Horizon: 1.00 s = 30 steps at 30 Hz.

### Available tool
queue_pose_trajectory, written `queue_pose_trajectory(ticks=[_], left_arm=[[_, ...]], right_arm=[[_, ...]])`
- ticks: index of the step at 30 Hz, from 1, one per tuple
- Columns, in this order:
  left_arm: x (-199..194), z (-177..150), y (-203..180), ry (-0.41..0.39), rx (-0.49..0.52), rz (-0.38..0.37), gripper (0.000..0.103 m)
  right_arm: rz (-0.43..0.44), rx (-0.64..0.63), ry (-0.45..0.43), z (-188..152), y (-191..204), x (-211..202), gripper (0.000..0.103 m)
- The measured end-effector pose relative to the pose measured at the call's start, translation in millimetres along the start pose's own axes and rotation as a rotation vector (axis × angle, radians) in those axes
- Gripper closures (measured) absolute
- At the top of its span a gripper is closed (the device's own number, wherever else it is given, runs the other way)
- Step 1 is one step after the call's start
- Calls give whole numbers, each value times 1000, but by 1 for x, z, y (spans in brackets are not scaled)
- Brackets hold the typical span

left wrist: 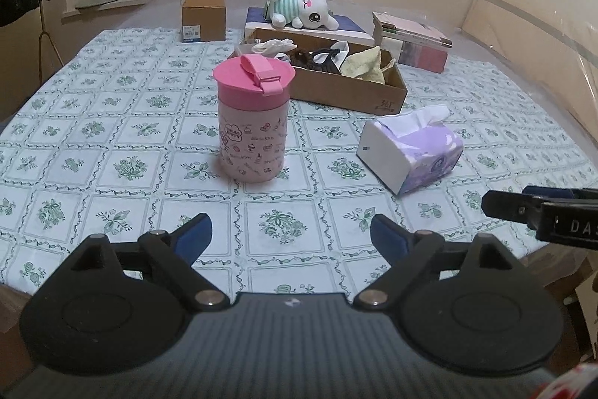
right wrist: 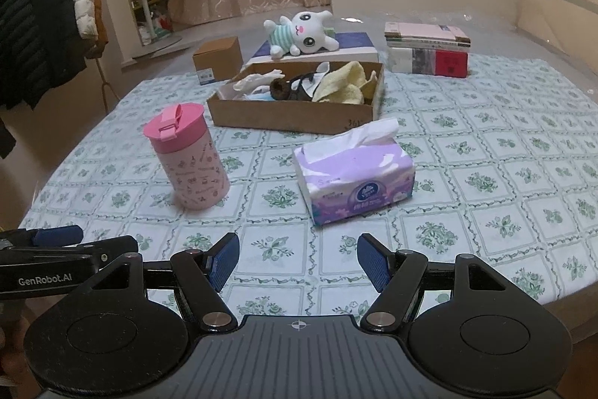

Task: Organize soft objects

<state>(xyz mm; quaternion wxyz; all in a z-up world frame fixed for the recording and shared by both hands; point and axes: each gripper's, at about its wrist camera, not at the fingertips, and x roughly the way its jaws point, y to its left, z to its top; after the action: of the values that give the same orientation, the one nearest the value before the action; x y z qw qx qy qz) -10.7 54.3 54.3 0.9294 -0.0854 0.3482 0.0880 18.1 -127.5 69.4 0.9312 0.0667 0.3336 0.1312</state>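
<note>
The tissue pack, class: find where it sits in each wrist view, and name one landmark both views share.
Left wrist view: the tissue pack lies right of centre on the tablecloth, to the right of the pink cup.
Right wrist view: it lies near the centre, again to the right of the cup.
Shared landmark: the cardboard tray of cloths behind it.

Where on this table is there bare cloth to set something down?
Free: near strip between both tongs and the cup; the right side beyond the tissue pack. Crowded: far edge, around the cardboard tray, plush and books.
</note>
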Motion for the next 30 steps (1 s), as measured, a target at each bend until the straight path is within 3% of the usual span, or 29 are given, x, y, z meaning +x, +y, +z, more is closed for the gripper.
queue_pose_trajectory(ticks=[30], left_arm=[[-2,1,5,-13,-2,13,12]], right_arm=[[2,-20,3,-3,6,6,33]])
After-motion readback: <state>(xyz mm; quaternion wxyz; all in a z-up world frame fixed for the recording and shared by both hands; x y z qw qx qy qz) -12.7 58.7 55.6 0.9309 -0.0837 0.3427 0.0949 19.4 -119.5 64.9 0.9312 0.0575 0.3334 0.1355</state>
